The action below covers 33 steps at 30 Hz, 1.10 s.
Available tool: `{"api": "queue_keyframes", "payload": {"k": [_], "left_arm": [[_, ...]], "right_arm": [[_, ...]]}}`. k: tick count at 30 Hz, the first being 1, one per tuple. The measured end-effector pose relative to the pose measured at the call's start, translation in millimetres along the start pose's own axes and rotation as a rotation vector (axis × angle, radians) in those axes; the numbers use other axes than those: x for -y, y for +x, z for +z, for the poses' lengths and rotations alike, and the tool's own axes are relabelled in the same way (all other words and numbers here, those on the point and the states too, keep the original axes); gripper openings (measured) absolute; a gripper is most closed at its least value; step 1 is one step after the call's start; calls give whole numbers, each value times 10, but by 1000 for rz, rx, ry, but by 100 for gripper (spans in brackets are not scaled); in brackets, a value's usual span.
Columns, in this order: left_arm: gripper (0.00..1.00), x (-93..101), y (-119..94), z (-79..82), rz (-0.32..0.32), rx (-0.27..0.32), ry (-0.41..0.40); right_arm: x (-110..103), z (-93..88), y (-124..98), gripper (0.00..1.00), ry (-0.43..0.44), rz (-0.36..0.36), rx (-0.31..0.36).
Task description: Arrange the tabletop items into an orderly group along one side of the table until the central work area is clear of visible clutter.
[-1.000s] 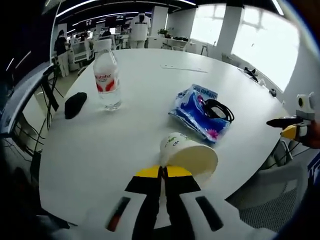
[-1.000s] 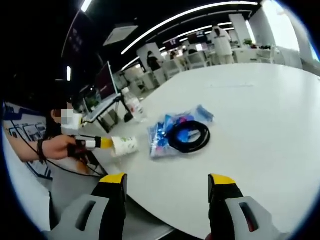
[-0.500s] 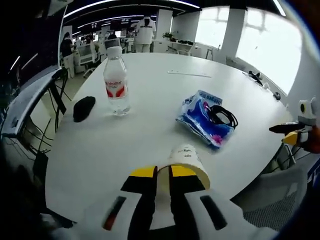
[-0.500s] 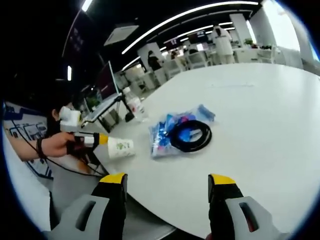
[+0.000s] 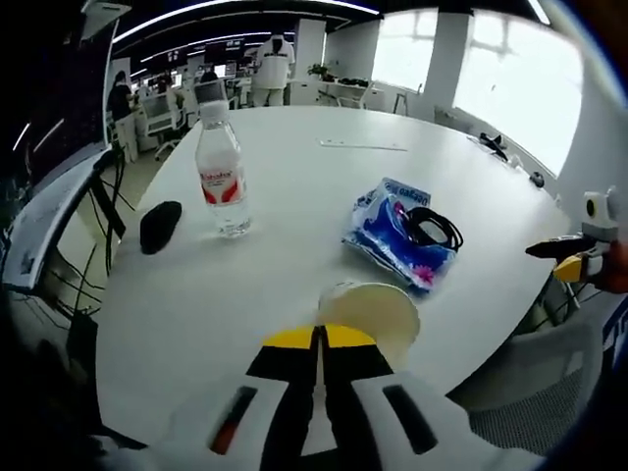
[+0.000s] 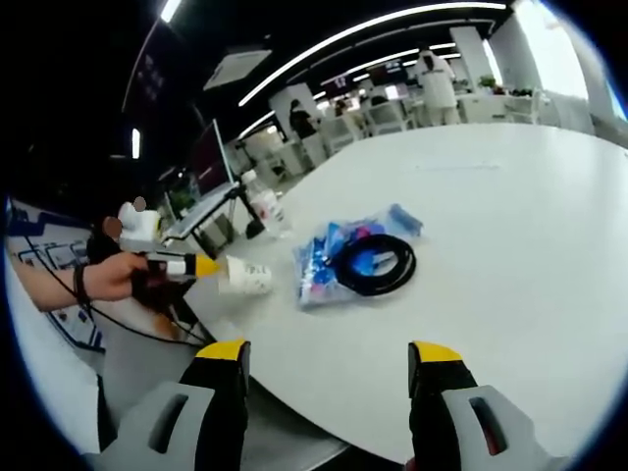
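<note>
Right now the left gripper (image 5: 319, 339) has its yellow-tipped fingers pressed together on the rim of a white paper cup (image 5: 369, 310), which lies tipped on its side at the near edge of the round white surface (image 5: 294, 186), its open mouth facing the camera. From the right gripper view the same cup (image 6: 245, 276) sits at the surface edge with the left gripper (image 6: 201, 265) on it, held by a person's hand (image 6: 113, 278). Beyond the cup lies a blue plastic packet (image 5: 388, 231) with a coiled black cable (image 5: 432, 228) resting on top. A clear water bottle (image 5: 219, 172) with a red label stands upright, a small black object (image 5: 160, 225) beside it. The right gripper (image 6: 329, 358) hovers with its fingers spread wide, holding nothing.
</note>
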<state>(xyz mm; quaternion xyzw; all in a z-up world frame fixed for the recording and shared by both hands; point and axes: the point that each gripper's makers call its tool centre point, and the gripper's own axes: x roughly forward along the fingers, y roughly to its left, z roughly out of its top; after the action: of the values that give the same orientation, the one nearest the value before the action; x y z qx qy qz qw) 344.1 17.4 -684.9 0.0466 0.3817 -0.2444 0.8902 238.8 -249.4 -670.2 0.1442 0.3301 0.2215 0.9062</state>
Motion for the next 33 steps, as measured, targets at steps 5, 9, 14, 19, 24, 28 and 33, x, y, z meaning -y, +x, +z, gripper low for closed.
{"api": "queue_keyframes", "payload": {"k": [5, 9, 14, 19, 24, 28, 33], "left_arm": [[0, -17, 9, 28, 10, -11, -14], [0, -32, 17, 88, 14, -17, -22], [0, -40, -38, 159, 20, -27, -33], [0, -89, -65, 137, 31, -44, -60], [0, -76, -92, 114, 18, -57, -107], [0, -25, -97, 132, -6, -57, -163], [0, -35, -43, 151, -30, -60, -273]], "right_arm": [[0, 1, -2, 66, 1, -2, 2], [-9, 8, -9, 66, 2, -3, 5], [-5, -7, -8, 66, 4, -3, 3], [-19, -14, -1, 66, 7, -1, 4], [-23, -19, 4, 66, 7, 2, 4], [-8, -23, 3, 66, 10, 2, 3], [9, -26, -2, 66, 11, 1, 2]]}}
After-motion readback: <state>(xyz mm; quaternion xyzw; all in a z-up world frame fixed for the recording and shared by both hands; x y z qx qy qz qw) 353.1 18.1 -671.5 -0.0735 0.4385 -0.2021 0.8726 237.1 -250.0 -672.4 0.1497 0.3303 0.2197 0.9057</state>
